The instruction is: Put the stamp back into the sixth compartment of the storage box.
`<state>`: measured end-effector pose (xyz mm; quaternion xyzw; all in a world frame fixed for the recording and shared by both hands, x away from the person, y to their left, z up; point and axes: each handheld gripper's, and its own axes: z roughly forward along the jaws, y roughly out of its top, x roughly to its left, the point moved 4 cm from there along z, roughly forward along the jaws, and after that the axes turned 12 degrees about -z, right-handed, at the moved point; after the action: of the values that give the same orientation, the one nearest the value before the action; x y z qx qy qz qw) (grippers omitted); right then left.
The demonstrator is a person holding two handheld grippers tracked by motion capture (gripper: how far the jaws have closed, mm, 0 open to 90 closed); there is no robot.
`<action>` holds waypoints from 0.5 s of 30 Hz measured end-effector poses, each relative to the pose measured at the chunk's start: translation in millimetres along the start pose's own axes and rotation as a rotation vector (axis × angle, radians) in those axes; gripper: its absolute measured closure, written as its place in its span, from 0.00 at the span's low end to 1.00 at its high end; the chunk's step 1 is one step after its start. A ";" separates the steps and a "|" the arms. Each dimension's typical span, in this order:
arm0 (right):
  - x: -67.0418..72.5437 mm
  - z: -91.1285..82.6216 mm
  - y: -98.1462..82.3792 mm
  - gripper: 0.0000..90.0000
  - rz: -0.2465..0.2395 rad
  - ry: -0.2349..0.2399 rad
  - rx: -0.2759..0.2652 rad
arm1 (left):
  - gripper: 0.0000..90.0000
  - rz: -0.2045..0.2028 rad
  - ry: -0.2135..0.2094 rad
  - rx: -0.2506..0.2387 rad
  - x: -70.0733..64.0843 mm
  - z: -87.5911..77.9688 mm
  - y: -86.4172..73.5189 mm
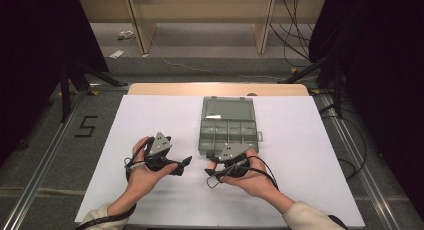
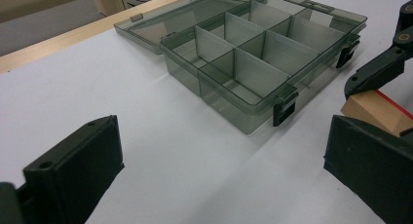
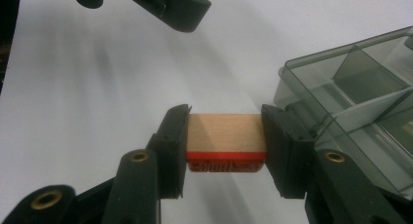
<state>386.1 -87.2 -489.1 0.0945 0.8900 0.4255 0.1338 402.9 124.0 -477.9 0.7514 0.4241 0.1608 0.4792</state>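
My right gripper (image 3: 225, 112) is shut on a small wooden stamp block (image 3: 226, 131) with a red rubber face on its underside. In the high view the right gripper (image 1: 214, 166) sits just in front of the near edge of an open grey see-through compartment box (image 1: 228, 132). The left gripper (image 1: 184, 165) stands open with nothing between its jaws, a short way left of the right one. In the left gripper view, the left gripper (image 2: 219, 175) looks at the box (image 2: 253, 63), whose compartments look empty, and at the stamp block (image 2: 375, 109) on the right.
The box lid (image 1: 227, 109) lies flat behind the box. A white sheet (image 1: 150, 115) covers the table, with a wooden edge (image 1: 215, 88) at the back. Cables and dark stands are on the floor beyond and beside the table.
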 end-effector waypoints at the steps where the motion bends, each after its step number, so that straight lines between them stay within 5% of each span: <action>1: -1.0 -0.6 0.1 0.62 0.001 -0.003 -0.002 | 0.00 -0.001 0.000 -0.001 0.0 0.0 0.1; 15: -6.7 -4.7 1.5 0.62 0.010 -0.019 -0.011 | 0.00 -0.001 0.002 -0.001 0.3 -0.2 0.1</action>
<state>391.0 -91.6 -484.1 0.1024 0.8858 0.4302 0.1408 403.1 124.3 -477.8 0.7507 0.4252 0.1615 0.4792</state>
